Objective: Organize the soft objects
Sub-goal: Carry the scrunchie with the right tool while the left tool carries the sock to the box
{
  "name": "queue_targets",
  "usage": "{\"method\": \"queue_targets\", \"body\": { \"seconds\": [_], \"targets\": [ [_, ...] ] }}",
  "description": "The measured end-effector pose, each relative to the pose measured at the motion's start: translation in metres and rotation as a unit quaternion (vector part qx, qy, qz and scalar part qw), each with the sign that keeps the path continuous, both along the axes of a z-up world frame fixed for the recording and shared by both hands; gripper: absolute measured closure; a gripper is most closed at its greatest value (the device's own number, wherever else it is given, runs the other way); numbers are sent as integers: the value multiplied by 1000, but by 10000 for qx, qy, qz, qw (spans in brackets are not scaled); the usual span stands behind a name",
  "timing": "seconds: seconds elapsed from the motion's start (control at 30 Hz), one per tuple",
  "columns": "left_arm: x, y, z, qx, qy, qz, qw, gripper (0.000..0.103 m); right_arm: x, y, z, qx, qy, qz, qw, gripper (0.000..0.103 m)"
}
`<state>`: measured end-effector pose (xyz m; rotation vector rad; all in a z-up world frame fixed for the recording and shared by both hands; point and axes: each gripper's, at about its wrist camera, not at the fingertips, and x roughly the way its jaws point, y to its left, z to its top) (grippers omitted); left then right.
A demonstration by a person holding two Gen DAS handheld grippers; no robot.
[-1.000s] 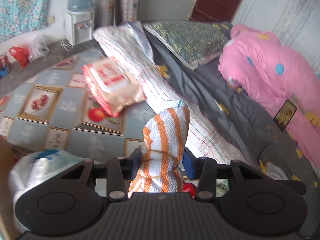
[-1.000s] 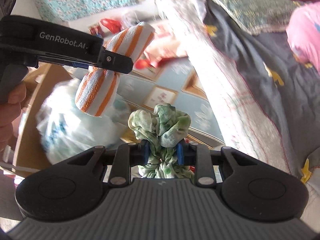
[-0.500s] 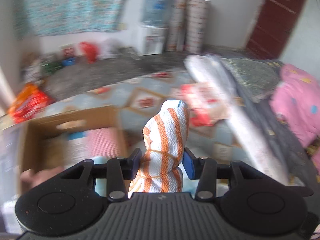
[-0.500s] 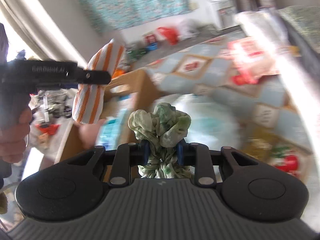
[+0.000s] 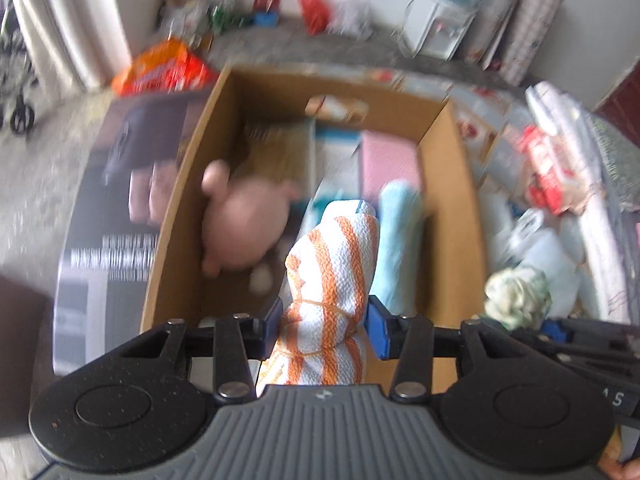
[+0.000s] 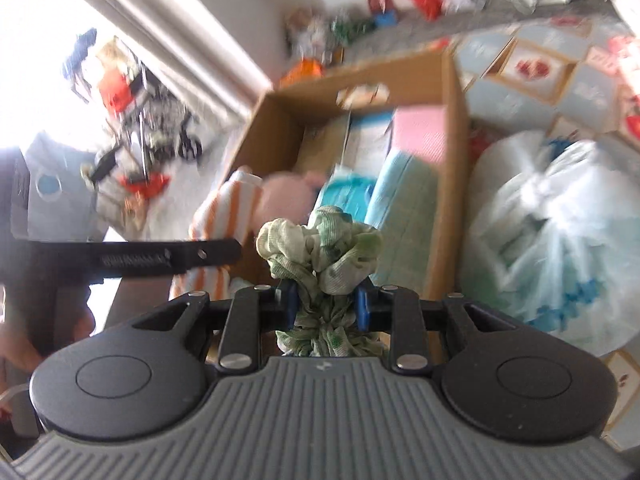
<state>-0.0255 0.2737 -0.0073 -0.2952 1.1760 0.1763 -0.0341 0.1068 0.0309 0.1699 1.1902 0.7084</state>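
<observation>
My left gripper [image 5: 324,328] is shut on a rolled orange-and-white striped cloth [image 5: 336,276] and holds it above the near end of an open cardboard box [image 5: 452,208]. My right gripper [image 6: 326,308] is shut on a bunched green-and-white cloth [image 6: 320,252], just right of the left one, over the box's near right corner. That cloth also shows in the left wrist view [image 5: 516,292]. The striped cloth [image 6: 224,208] and box [image 6: 452,120] show in the right wrist view. Inside the box lie a pink plush toy [image 5: 244,224], a light blue roll [image 5: 400,232] and a pink pack [image 5: 388,160].
A large white plastic bag [image 6: 552,232] sits right of the box on the patterned floor mat [image 6: 560,76]. An orange bag [image 5: 164,72] lies beyond the box's far left corner. A water dispenser [image 5: 440,24] and clutter line the far wall. Bedding [image 5: 572,152] lies at right.
Both grippers have swung left from the bed to above the cardboard box and now look down into it. Each still holds its cloth.
</observation>
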Motion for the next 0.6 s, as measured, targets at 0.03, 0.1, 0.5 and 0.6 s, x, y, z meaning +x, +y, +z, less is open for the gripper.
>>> {"method": "queue_targets", "body": {
  "seconds": [0.03,0.1,0.5,0.6],
  "targets": [
    [-3,3,-8,-37,108,61,9999,58,-1,10,-5,-80,97,89,9999,77],
    [-9,10,-17,-10,207,110,9997,58,-1,29,-17,-285,219,259,9990,77],
    [-21,65,-22,23,112,691,9975,58,-3,96,-71,-664,626,885,9919,72],
    [-21,75,-19,45,42,762,9971,58,-1,110,-84,-728,621,923,9911,72]
  ]
}}
